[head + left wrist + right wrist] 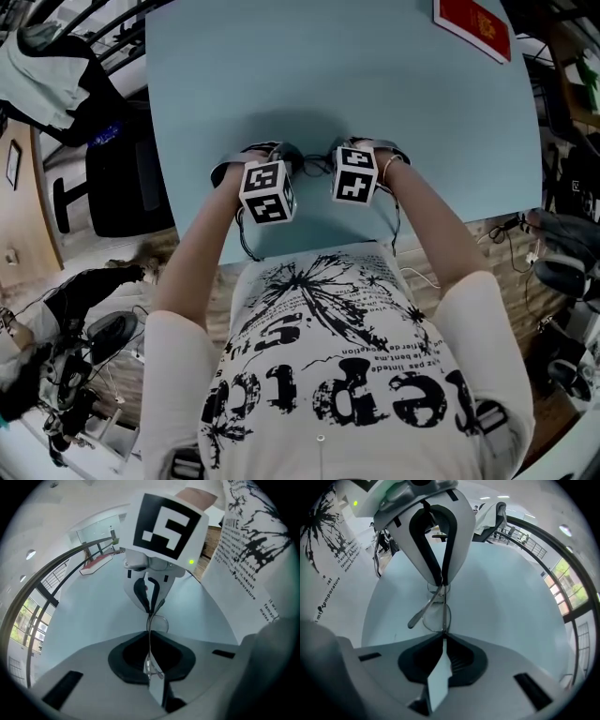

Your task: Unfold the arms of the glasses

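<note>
Above table: left gripper, right gripper pitched down (close together), jaws clamping glasses.

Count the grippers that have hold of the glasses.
2. The left gripper is shut on one end of the glasses, the right gripper on the other end, tip to tip over the light blue table.

Left tool and right tool hang close together above blue table.
</note>
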